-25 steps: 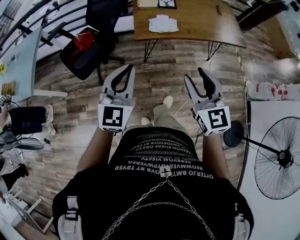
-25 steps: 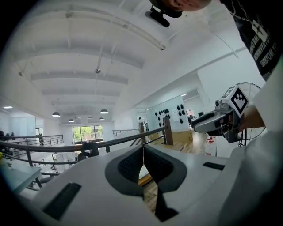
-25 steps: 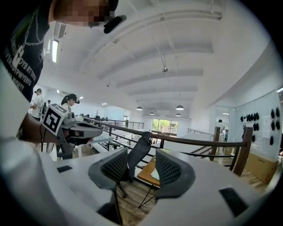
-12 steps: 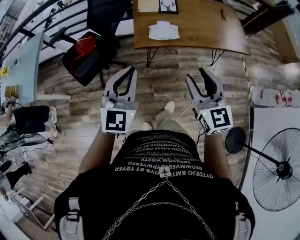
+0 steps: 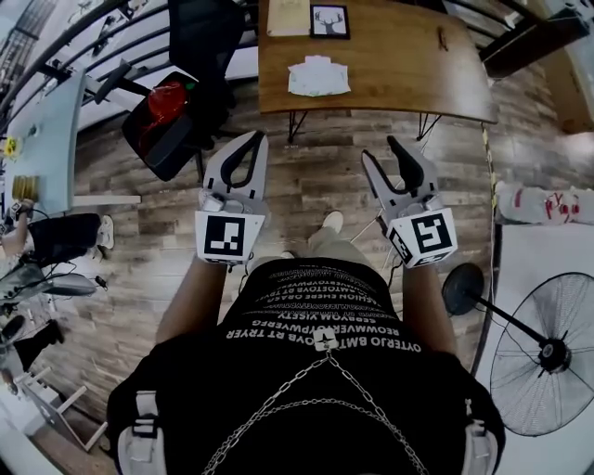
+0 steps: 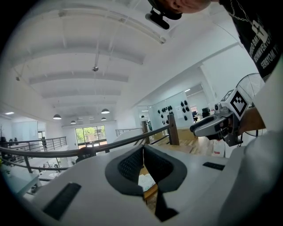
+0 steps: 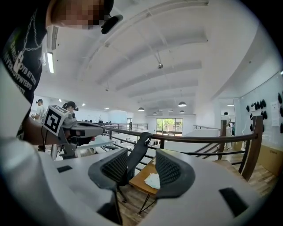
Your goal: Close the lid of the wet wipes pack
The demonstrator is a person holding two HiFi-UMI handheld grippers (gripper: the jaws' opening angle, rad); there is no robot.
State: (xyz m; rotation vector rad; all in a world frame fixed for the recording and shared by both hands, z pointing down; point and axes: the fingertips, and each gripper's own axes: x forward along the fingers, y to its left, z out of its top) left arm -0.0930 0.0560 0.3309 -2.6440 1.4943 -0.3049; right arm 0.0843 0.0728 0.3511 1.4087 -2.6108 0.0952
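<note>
The wet wipes pack (image 5: 319, 77) is a flat white packet on the wooden table (image 5: 408, 56), well ahead of both grippers; its lid is too small to make out. Through the jaws it shows again, pack (image 6: 146, 181) and pack (image 7: 153, 180). My left gripper (image 5: 253, 139) is held over the floor, its jaws meeting at the tips with nothing in them, left gripper (image 6: 143, 150). My right gripper (image 5: 385, 153) is level beside it, open and empty, right gripper (image 7: 141, 165). Neither touches anything.
A framed picture (image 5: 329, 20) and a sheet of paper (image 5: 290, 17) lie behind the pack. A black office chair (image 5: 172, 111) with something red on it stands left of the table. A floor fan (image 5: 543, 357) and bottles (image 5: 543, 202) are at the right, a pale desk (image 5: 42, 130) at the left.
Both grippers have travelled forward with the person's steps towards the wooden table, which now shows more of its top, including the framed picture. The jaws stand as before.
</note>
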